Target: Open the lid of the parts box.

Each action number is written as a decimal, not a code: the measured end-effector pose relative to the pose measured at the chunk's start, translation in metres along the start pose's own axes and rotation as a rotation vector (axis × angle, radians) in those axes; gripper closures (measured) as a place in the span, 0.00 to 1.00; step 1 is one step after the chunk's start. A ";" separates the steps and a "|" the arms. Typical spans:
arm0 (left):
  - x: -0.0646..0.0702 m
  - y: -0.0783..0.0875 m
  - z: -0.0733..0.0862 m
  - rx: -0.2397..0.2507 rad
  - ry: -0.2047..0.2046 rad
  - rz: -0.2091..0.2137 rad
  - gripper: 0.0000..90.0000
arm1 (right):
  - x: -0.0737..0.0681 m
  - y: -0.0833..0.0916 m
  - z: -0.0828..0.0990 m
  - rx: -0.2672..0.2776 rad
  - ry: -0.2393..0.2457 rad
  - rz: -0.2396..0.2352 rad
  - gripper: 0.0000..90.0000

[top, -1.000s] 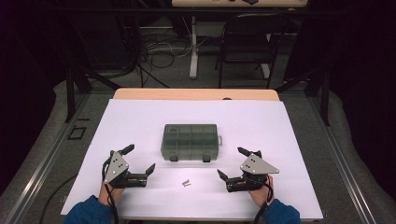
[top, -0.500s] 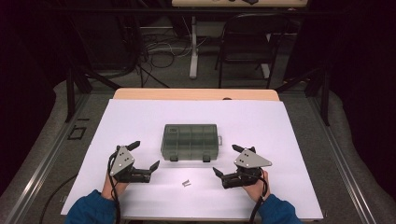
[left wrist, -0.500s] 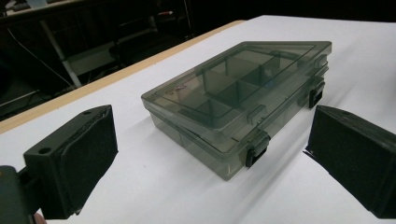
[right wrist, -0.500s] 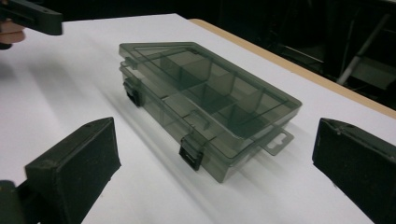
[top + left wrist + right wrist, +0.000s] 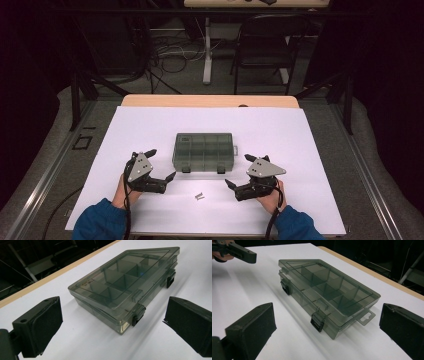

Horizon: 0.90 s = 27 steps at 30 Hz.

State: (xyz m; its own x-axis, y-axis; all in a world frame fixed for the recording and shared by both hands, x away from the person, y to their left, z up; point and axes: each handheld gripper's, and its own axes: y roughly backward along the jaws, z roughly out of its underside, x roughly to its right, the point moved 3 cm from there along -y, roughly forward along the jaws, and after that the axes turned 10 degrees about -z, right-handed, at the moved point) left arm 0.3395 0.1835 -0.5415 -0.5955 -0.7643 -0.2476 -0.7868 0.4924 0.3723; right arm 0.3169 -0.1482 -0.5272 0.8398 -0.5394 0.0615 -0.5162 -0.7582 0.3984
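The left hand-held gripper (image 5: 159, 167) hovers low over the white tabletop (image 5: 300, 140), its jaws spread wide and clamped on nothing. Just ahead of it and a little to its right lies the compartment organizer box (image 5: 203, 150), flat on the sheet with the lid down. In the left gripper view the box (image 5: 125, 287) sits between and beyond the two black jaws, one corner and a black latch (image 5: 138, 315) nearest them.

Between the two grippers, nearer the person than the box, a small screw (image 5: 199, 196) lies loose on the tabletop. It is well apart from either set of jaws.

The right hand-held gripper (image 5: 243, 172) mirrors the left, jaws wide apart and empty, with the box just ahead and to its left. Its own view shows the second latch (image 5: 317, 322) and a clear hang tab (image 5: 366, 316) at the near end.

The box is smoky translucent hard plastic, a shallow rectangle with thin inner dividers, and looks smooth and light. The jaw faces are broad, flat, matte black pads. I judge that pressing on one latch alone could slide or pivot the light box on the slick sheet, and a squeeze across the lid may slip off the glossy edge. The screw is small enough to be nudged away by a passing jaw.
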 end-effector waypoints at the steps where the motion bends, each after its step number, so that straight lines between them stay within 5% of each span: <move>1: -0.001 -0.001 0.000 -0.003 -0.002 -0.003 0.01 | 0.000 0.000 0.000 0.000 0.000 0.000 0.00; 15: -0.003 -0.014 0.002 -0.062 -0.026 0.038 0.01 | 0.002 -0.002 0.001 -0.014 -0.006 -0.003 0.00; 27: -0.007 -0.028 0.006 -0.120 -0.043 0.019 0.06 | 0.003 -0.003 0.002 -0.015 -0.008 0.002 0.01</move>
State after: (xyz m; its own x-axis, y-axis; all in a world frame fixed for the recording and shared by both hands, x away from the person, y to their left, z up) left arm 0.3650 0.1774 -0.5552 -0.6184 -0.7354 -0.2772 -0.7520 0.4512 0.4805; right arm 0.3201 -0.1485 -0.5298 0.8375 -0.5436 0.0554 -0.5151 -0.7516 0.4120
